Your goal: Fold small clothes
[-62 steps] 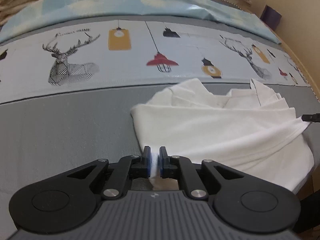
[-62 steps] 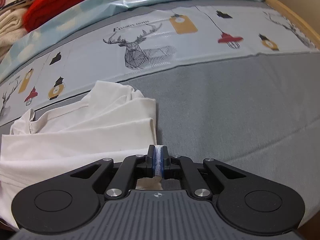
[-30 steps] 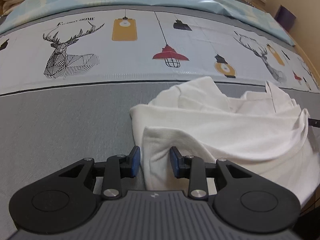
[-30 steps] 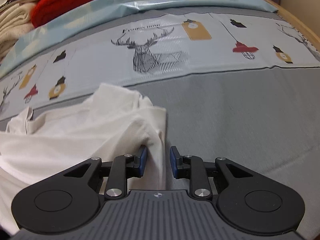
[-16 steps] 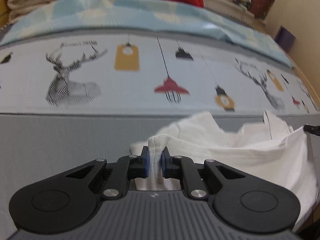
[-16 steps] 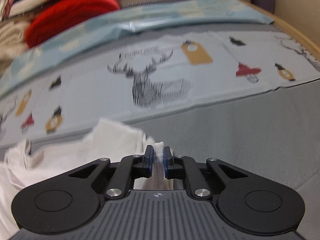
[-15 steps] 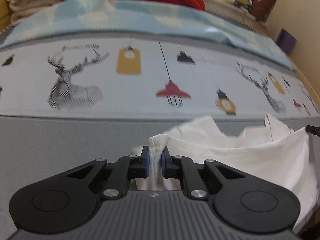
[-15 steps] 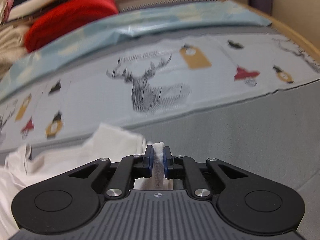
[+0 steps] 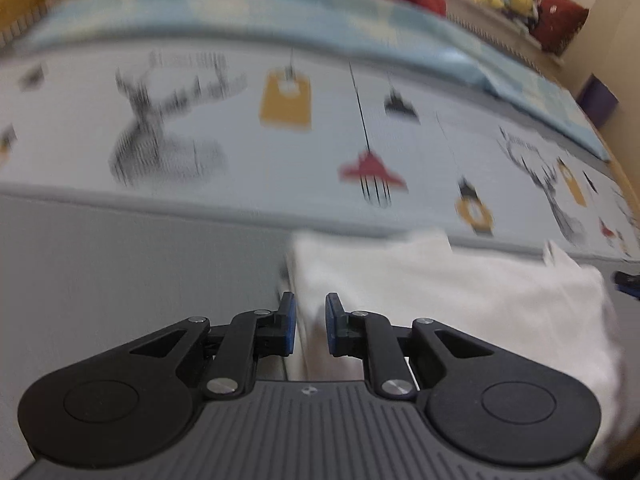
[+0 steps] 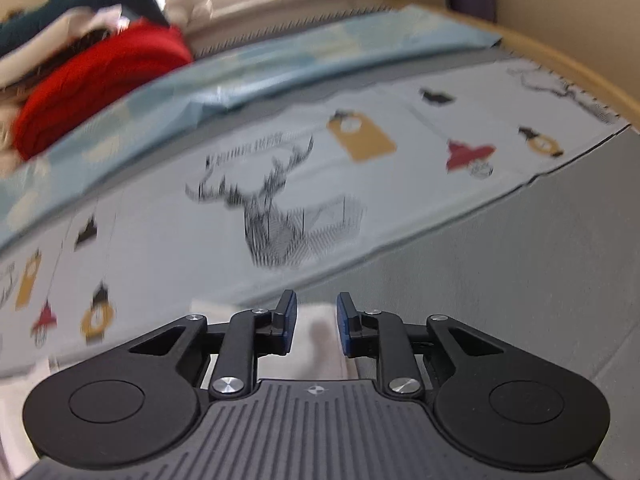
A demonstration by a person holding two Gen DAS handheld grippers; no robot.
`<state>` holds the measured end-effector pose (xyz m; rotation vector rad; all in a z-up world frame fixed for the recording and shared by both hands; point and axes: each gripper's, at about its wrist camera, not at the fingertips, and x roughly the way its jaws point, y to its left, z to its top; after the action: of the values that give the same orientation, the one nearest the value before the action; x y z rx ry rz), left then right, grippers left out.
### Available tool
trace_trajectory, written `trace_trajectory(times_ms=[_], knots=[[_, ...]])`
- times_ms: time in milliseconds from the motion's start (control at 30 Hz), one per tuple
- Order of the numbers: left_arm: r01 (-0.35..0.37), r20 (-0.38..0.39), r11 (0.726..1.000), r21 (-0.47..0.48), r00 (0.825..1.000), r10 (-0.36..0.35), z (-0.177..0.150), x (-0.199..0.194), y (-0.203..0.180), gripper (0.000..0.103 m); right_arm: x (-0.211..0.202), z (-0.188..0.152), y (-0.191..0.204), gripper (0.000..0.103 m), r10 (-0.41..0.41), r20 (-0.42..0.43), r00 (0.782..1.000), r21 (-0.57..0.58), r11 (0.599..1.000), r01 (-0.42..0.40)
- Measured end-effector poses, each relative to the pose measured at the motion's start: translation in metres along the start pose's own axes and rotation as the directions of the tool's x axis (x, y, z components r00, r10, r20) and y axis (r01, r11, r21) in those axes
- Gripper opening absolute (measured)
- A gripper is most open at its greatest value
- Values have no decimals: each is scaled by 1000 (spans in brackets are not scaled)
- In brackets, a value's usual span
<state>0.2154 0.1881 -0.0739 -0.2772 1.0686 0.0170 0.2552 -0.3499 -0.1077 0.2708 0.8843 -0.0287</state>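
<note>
Both grippers have let go since half a second ago: left gripper [image 9: 308, 320] and right gripper [image 10: 316, 326] jaws apart over the white garment [image 9: 460, 292] on the grey bedspread [image 9: 140, 272].

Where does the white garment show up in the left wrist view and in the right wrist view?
Left wrist view: the white garment fills the lower right, its left edge between the open left gripper.
Right wrist view: only a small patch of it shows low in the centre, between the open right gripper.
Shared landmark: the red lamp print on the bed cover.
</note>
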Motion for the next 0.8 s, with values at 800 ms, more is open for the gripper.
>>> trace_trajectory(times_ms=[800], knots=[[92, -362, 975, 200, 932, -14, -90, -14, -21, 6, -50, -74, -28, 36, 5, -393, 919, -218, 971, -98]])
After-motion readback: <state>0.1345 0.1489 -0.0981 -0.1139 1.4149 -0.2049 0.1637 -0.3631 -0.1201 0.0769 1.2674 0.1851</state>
